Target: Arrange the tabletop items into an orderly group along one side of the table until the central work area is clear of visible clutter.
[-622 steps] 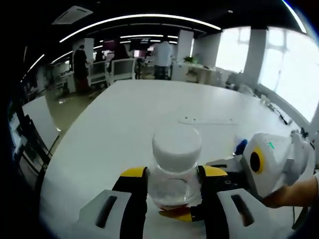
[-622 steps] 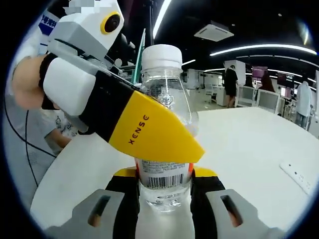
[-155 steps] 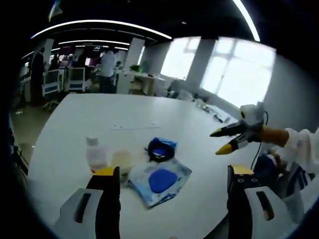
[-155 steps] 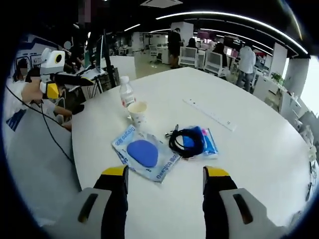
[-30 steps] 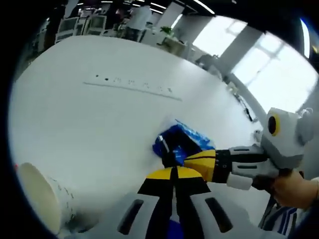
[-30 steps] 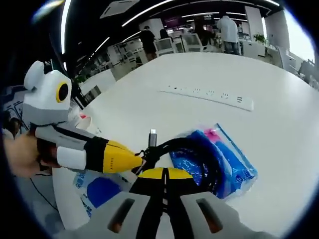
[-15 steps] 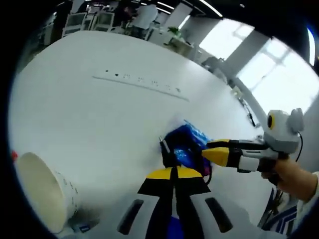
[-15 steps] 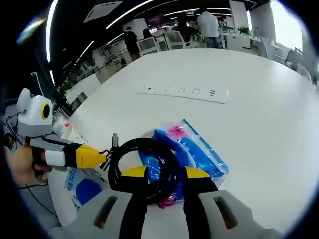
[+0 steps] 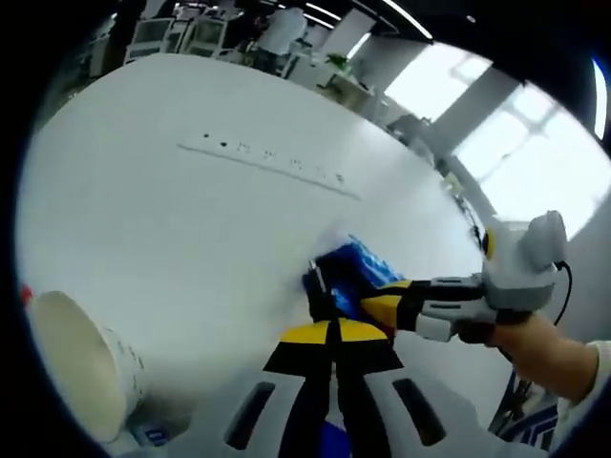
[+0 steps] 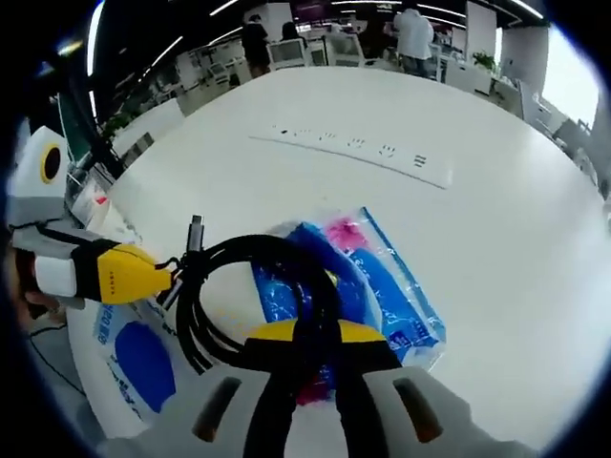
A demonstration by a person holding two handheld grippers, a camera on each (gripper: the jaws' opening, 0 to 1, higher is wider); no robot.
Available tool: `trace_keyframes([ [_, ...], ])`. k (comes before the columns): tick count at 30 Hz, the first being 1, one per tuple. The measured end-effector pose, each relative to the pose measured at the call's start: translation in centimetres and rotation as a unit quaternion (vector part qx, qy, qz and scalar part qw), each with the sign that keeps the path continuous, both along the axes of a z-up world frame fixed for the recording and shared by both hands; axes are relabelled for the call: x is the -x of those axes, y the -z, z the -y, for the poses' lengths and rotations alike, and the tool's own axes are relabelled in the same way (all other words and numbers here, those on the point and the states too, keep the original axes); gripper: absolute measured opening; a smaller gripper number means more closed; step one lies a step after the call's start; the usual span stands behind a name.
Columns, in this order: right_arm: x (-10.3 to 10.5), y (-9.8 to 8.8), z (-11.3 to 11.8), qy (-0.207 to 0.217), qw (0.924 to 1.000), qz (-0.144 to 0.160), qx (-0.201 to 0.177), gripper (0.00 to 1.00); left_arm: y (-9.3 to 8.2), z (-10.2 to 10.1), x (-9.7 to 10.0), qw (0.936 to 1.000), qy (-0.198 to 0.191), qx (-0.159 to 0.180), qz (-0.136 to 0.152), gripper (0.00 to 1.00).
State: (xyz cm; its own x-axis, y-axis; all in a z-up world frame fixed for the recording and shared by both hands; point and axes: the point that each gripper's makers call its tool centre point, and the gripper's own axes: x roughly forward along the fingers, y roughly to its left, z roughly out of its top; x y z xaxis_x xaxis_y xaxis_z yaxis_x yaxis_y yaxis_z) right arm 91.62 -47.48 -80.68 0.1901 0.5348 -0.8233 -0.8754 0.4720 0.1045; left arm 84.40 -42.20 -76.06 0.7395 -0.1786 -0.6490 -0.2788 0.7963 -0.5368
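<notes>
Right gripper [image 10: 307, 348] pinching the coiled black cable [image 10: 243, 286], lying over the blue packet [image 10: 377, 286] on the white table [image 10: 496, 219]. Left gripper [image 9: 334, 336] showing jaws pressed together, tip meeting the cable's plug end [image 10: 189, 239]. Paper cup [image 9: 76, 367] lying tilted at lower left. Power strip [image 10: 353, 148] sitting farther back. Flat blue pouch [image 10: 129, 358] lying beside the coil.

A smooth, matt white tabletop [image 10: 496, 124]; a glossy, crinkled blue plastic packet [image 10: 382, 286]; a coiled black rubbery cable [image 10: 258, 286]; a white paper cup [image 9: 81, 367], matt.
</notes>
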Motion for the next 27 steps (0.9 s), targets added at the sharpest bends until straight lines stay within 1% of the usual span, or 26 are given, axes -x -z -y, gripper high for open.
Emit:
trace_keyframes([
  [1,0.1,0.0,0.1,0.006,1.0,-0.005,-0.003,0.06,0.1,0.1,0.1,1.0,0.0,-0.001,-0.002,0.0],
  [2,-0.2,0.2,-0.2,0.025,0.9995,-0.014,-0.014,0.03,0.2,0.1,0.2,1.0,0.0,0.0,-0.004,0.0],
  [3,0.0,0.2,-0.3,0.038,0.9984,-0.031,-0.027,0.0,0.2,0.1,0.3,1.0,-0.001,0.001,-0.005,0.0],
  [4,-0.3,0.1,-0.2,0.054,0.9974,-0.032,-0.035,0.0,0.3,0.1,0.4,1.0,-0.001,0.004,-0.006,0.0],
  [5,-0.1,0.1,0.2,0.06,0.9966,-0.037,-0.041,0.0,0.3,0.2,0.5,1.0,0.0,0.005,-0.006,0.0],
  [6,-0.4,0.1,0.1,0.061,0.9963,-0.04,-0.046,0.0,0.3,0.2,0.6,1.0,0.001,0.006,-0.007,0.0],
  [9,-0.5,-0.2,0.1,0.062,0.996,-0.034,-0.055,0.0,0.3,0.4,0.9,0.9999,0.003,0.007,-0.008,0.0],
  [11,-0.5,-1.0,0.2,0.068,0.9949,-0.029,-0.069,0.0,0.2,0.4,1.0,0.9999,0.0,0.01,-0.007,0.0],
  [14,-0.8,-1.6,0.2,0.072,0.9934,-0.03,-0.084,0.0,0.0,0.4,0.9,0.9999,-0.002,0.01,-0.005,0.0],
  [15,-0.7,-2.1,0.5,0.074,0.993,-0.031,-0.086,0.0,-0.3,0.5,0.9,0.9999,-0.001,0.01,-0.003,0.0],
  [17,-1.1,-2.2,0.2,0.079,0.992,-0.032,-0.093,0.0,-0.9,0.6,0.7,0.9999,-0.001,0.01,0.002,0.0],
  [20,-1.1,-3.1,0.6,0.085,0.9906,-0.032,-0.102,0.0,-1.7,0.7,0.4,0.9999,0.0,0.008,0.008,0.0],
  [27,-1.0,-6.3,1.0,0.089,0.9879,-0.025,-0.125,0.0,-3.9,1.1,0.4,0.9998,0.003,0.003,0.022,0.0],
])
